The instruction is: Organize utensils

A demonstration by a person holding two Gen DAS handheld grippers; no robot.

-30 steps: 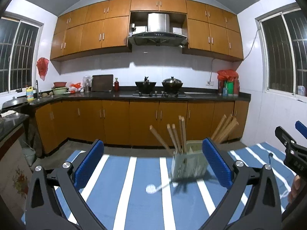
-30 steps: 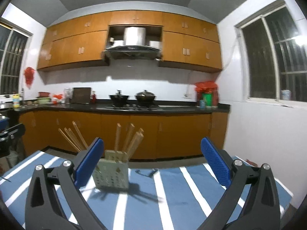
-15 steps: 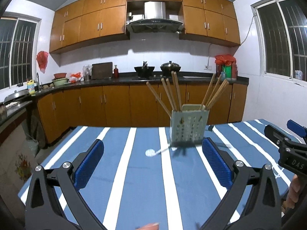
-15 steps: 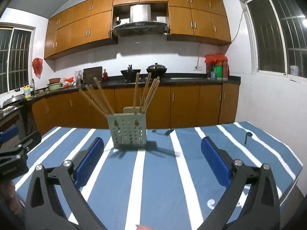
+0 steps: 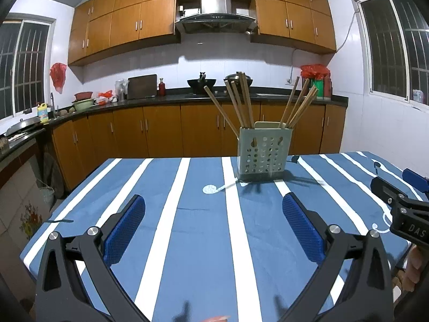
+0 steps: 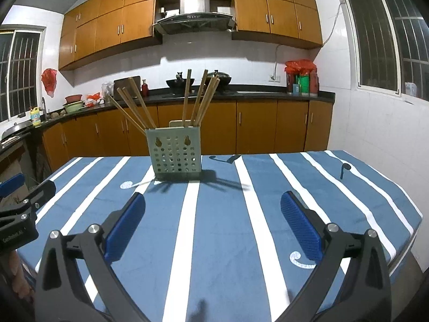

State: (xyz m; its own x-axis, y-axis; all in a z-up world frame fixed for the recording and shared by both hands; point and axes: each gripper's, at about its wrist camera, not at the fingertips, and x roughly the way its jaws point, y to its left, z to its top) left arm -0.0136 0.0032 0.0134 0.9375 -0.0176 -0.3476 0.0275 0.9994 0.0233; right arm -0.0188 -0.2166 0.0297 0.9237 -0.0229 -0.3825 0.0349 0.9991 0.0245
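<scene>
A pale green perforated utensil holder (image 5: 263,152) stands upright near the far edge of the blue striped table (image 5: 203,241), with several wooden chopsticks (image 5: 238,102) leaning out of it. It also shows in the right wrist view (image 6: 175,156) with its chopsticks (image 6: 199,99). My left gripper (image 5: 214,228) is open and empty, well short of the holder. My right gripper (image 6: 213,225) is open and empty too, also short of the holder. The right gripper's body shows at the right edge of the left wrist view (image 5: 399,209).
The table's far edge lies just behind the holder, its right edge (image 6: 402,196) near a white tiled wall. Kitchen cabinets and a counter (image 5: 187,96) with woks stand beyond. The left gripper's body (image 6: 21,209) sits at the left in the right wrist view.
Both grippers have pulled back and tilted down from the holder, which now looks farther and higher in both views. More tabletop shows. Jaws stay open.
</scene>
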